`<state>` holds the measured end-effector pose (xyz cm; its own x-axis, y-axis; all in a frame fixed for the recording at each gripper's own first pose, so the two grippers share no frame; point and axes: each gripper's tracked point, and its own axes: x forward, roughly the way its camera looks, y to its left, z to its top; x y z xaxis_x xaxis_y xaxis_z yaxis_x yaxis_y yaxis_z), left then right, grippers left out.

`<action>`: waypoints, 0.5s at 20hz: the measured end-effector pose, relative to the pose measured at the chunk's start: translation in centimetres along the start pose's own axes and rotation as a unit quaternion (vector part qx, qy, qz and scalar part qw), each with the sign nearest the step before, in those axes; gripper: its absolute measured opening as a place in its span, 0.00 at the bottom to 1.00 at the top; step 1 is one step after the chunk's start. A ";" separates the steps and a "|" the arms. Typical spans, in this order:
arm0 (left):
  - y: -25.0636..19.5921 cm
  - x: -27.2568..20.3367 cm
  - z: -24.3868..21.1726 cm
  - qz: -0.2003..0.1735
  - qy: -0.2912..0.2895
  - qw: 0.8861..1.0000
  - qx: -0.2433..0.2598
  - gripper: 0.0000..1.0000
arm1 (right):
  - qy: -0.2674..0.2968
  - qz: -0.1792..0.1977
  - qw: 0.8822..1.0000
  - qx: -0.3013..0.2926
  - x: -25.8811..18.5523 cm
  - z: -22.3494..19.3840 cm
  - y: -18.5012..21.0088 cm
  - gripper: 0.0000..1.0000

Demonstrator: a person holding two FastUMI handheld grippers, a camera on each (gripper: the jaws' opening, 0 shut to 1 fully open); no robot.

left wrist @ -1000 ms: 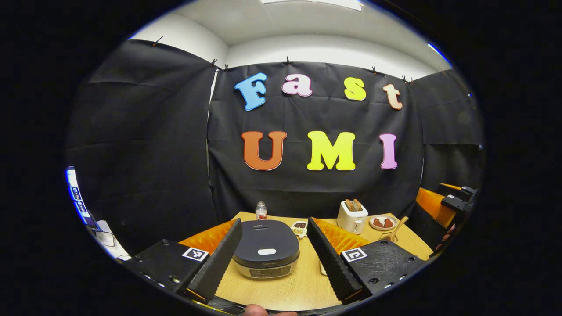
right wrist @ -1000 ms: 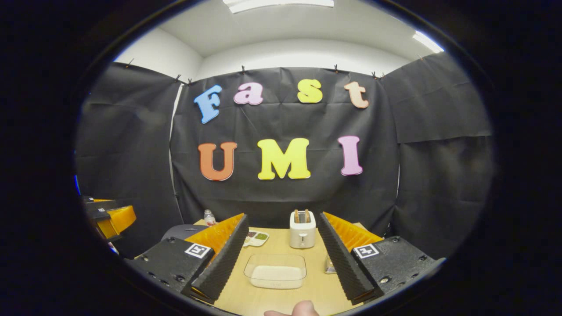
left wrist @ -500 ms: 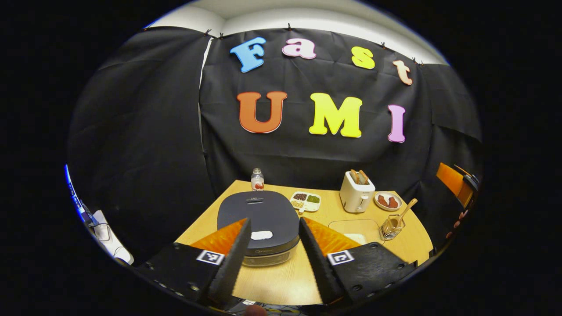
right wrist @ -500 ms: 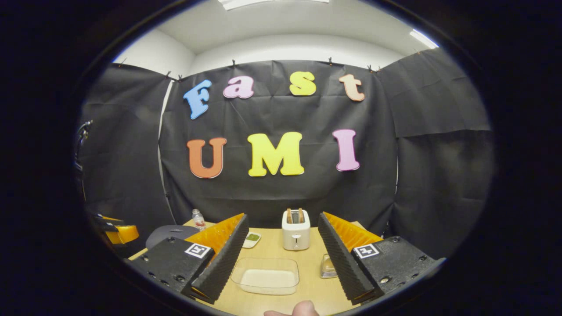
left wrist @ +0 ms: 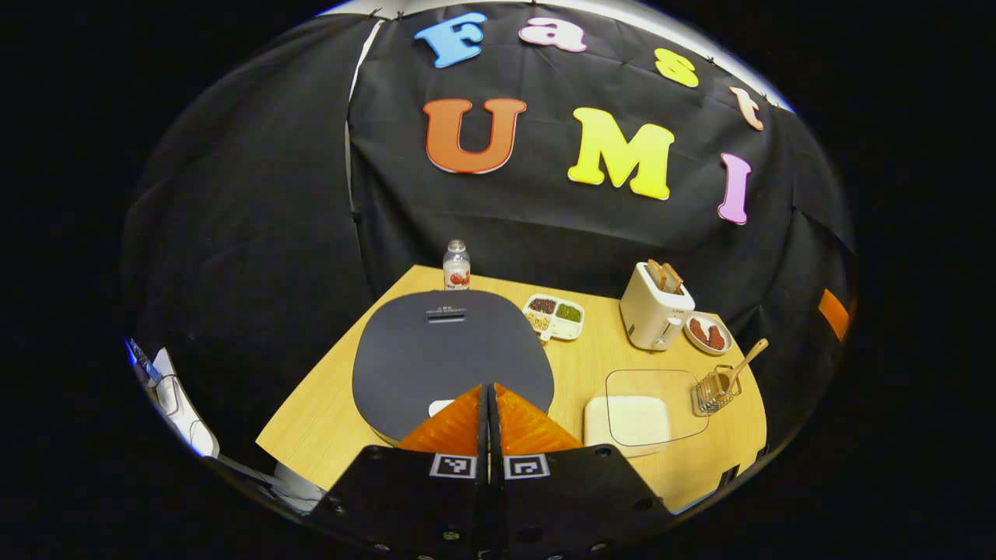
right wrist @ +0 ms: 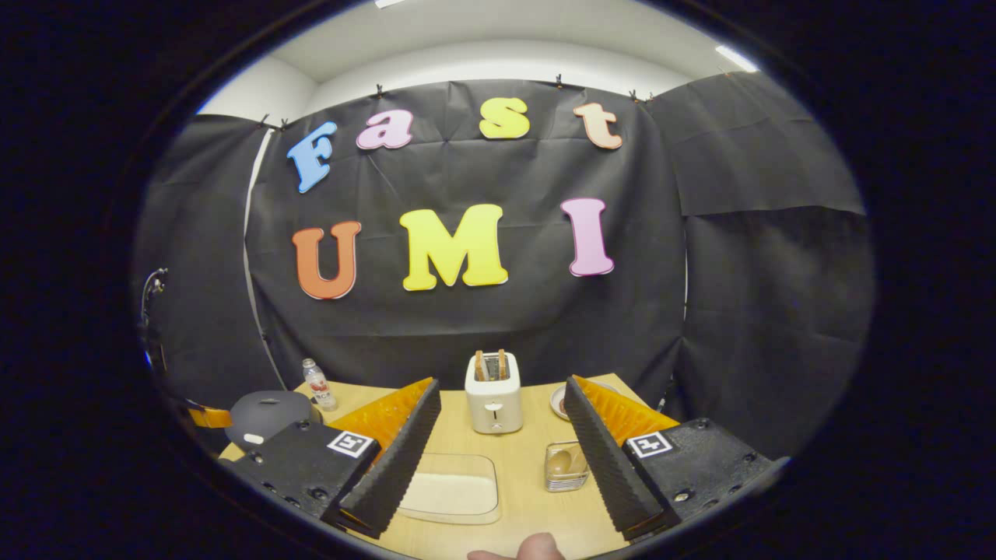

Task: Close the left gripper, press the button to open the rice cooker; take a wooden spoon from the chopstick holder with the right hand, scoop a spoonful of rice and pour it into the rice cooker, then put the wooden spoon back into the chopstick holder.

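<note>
Over the rice cooker (left wrist: 451,350), left claw (left wrist: 489,404) pinched closed on nothing, right claw (right wrist: 498,435) wide open, empty; press squarely down on the button (left wrist: 440,407).

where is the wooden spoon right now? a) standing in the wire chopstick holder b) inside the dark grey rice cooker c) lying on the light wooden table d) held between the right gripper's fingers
a: in the left gripper view the wooden spoon stands tilted in the wire chopstick holder, next to the clear container of white rice, and the right gripper is open with nothing between its fingers.
</note>
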<state>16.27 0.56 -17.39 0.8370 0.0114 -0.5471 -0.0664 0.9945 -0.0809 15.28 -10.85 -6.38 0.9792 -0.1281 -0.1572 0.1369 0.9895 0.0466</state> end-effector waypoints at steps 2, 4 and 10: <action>0.8 1.2 -0.8 0.009 0.019 1.000 -0.005 0.00 | 0.008 -0.005 1.000 0.000 0.8 -0.5 -0.6 1.00; 1.7 2.5 -1.6 0.019 0.035 0.999 -0.006 0.00 | 0.014 -0.008 1.000 -0.001 1.6 -0.7 -1.0 1.00; 2.6 4.1 -2.9 0.028 0.057 0.998 -0.004 0.00 | 0.027 -0.006 1.000 -0.005 3.1 -1.3 -0.7 1.00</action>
<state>17.97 2.94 -22.23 0.7641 0.0550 -0.6427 -0.1166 0.9917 -0.0537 17.98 -11.85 -8.17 0.9680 -0.1366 -0.2105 0.1471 0.9885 0.0351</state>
